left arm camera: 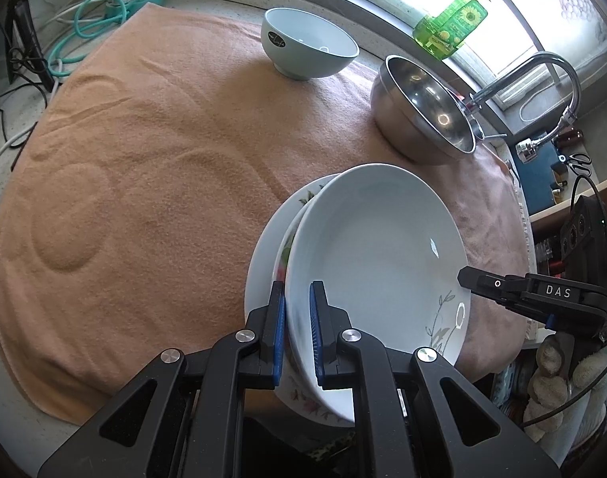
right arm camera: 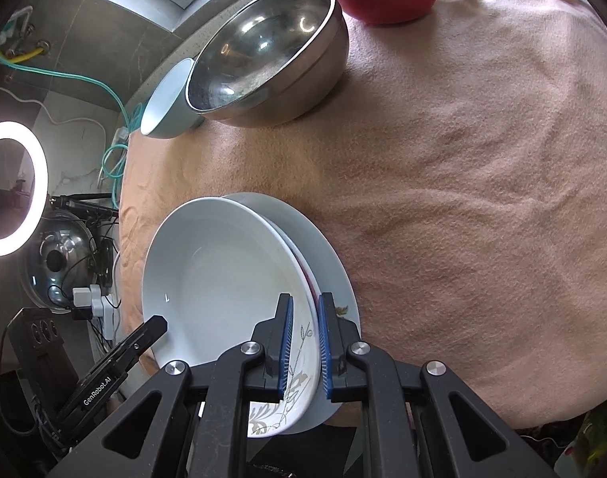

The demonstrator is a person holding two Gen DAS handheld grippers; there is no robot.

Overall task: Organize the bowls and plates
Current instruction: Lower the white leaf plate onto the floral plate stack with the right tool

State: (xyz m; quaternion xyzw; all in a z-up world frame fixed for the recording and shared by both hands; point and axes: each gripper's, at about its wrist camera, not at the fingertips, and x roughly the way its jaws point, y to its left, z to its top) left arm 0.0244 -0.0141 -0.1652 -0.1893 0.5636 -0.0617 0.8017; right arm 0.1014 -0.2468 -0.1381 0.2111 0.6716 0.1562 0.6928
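A white deep plate (left arm camera: pixel 375 247) (right arm camera: pixel 219 275) with a grey flower print tops a stack near the front edge of the peach towel (left arm camera: pixel 144 159). Under it lie a flowered plate (left arm camera: pixel 286 250) and a wider white plate (left arm camera: pixel 259 267) (right arm camera: pixel 327 247). My left gripper (left arm camera: pixel 297 310) (right arm camera: pixel 160 324) is shut on the top plate's left rim. On the opposite rim my right gripper (right arm camera: pixel 303 330) (left arm camera: pixel 464 277) is shut. I cannot tell whether the flowered plate's rim is also pinched. A light blue bowl (left arm camera: pixel 309 46) (right arm camera: pixel 164 107) and a steel bowl (left arm camera: pixel 422 111) (right arm camera: pixel 263 59) stand behind the plates.
A red pot (right arm camera: pixel 387 0) stands behind the steel bowl. By the window are a green soap bottle (left arm camera: pixel 454 20) and a faucet (left arm camera: pixel 542 67). Teal and white cables (left arm camera: pixel 104 12) lie beyond the towel's far left. A ring light (right arm camera: pixel 12 187) glows off the counter's left end.
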